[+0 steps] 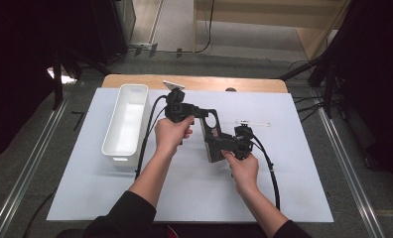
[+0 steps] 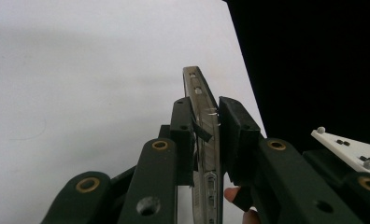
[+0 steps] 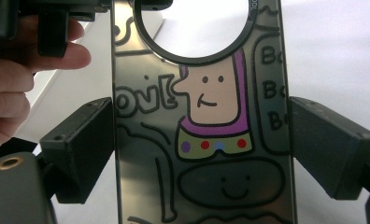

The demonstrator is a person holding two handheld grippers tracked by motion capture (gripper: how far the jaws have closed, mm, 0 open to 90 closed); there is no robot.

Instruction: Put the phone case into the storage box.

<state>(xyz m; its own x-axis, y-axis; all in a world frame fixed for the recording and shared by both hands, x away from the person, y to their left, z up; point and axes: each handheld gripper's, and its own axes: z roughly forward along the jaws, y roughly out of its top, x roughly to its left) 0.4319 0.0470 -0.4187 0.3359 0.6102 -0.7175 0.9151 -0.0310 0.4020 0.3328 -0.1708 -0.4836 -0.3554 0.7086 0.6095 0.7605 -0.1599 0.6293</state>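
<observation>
My left gripper [image 1: 200, 112] pinched the top end of the dark, cartoon-printed plastic phone case [image 1: 212, 135]; my right gripper [image 3: 199, 149] clamped its long edges (jaws flat against both sides). A long white plastic bin [image 1: 126, 122] stood just beyond the left one.

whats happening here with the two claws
A person is holding one phone case between two hand-held claws above a white table sheet. The left claw is shut on the case's thin edge near the round camera cutout. The right claw has its jaws at the case's two long sides, across its cartoon-printed back, and looks closed on it. A white bin sits on the sheet to the left, and a small clear item lies to the right, too small to identify.
</observation>
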